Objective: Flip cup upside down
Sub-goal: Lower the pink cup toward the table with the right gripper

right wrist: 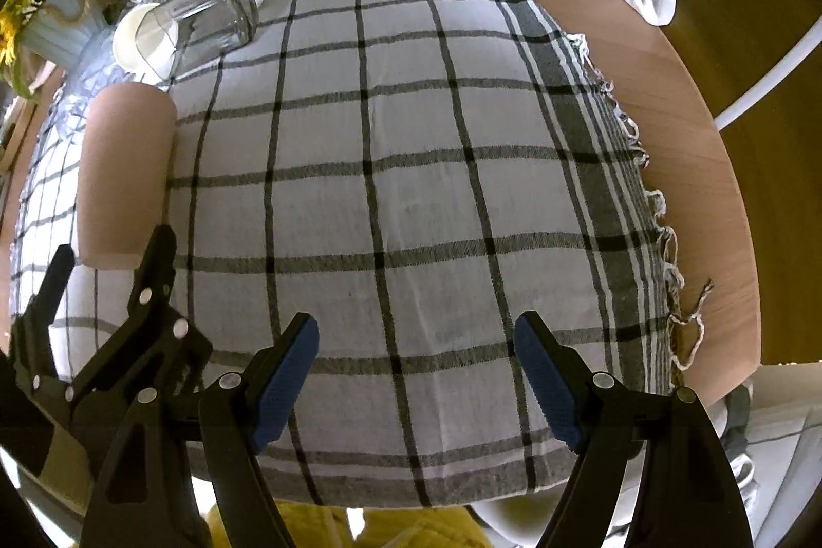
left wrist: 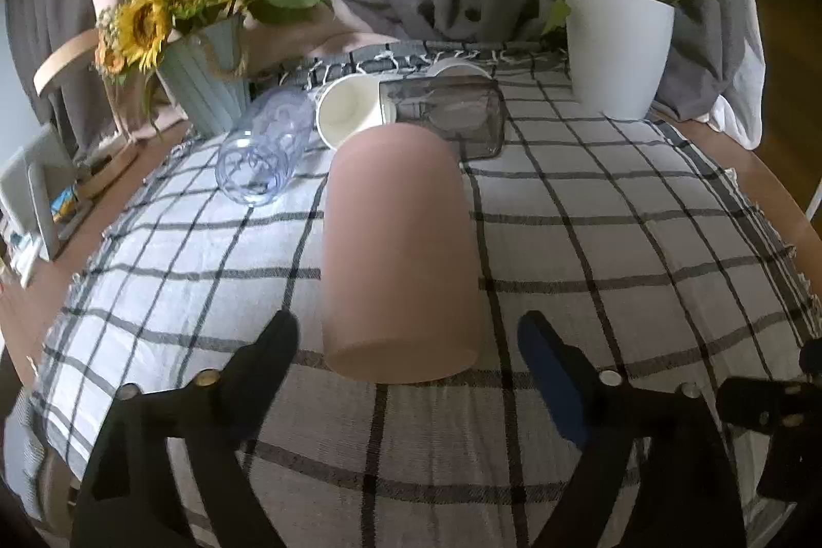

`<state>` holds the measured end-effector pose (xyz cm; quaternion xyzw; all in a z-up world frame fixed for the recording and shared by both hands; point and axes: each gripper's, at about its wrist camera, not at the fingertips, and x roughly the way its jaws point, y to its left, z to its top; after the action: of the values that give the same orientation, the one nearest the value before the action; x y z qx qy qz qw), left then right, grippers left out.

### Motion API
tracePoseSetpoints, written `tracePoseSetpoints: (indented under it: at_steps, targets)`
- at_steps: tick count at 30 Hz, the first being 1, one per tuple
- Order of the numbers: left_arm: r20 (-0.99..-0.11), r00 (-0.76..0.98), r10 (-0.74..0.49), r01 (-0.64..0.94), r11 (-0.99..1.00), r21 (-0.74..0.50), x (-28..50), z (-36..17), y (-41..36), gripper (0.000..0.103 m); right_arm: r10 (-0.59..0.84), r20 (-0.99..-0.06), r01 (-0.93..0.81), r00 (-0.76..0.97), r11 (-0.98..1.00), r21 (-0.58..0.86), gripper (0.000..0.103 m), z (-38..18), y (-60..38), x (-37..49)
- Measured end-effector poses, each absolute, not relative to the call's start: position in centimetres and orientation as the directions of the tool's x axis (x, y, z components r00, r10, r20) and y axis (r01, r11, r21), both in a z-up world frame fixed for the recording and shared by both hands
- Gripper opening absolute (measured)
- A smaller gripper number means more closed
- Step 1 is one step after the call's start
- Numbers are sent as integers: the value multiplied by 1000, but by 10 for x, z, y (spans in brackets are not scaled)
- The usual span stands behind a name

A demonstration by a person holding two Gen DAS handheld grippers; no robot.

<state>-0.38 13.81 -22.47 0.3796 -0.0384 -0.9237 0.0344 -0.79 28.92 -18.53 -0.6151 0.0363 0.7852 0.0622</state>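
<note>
Between the wide-open, empty left hand-held gripper (left wrist: pixel 406 332) fingers lies the pink cup (left wrist: pixel 398 250), mouth hidden.

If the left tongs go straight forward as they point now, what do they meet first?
Most likely the pink matte cup lying on its side: its closed base sits just ahead between the open left tongs.

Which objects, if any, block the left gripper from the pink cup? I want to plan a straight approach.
Nothing visible does. The pink cup lies on its side on the checked cloth, its near end between the open fingers of the left gripper. The other cups lie beyond it.
</note>
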Motion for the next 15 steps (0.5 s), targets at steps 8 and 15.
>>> tracePoseSetpoints:
  at_steps: [8,15]
  targets:
    - [-728,-682,-76,51,-997,56,-10,-229,132,62,40,-973,-130,-226,-991,-11,78,-188,287,-11]
    - [-744,-666,-50,37,-999,35,-9,-223,126,62,27,-972,-126,-232,-992,3,78,-188,287,-12]
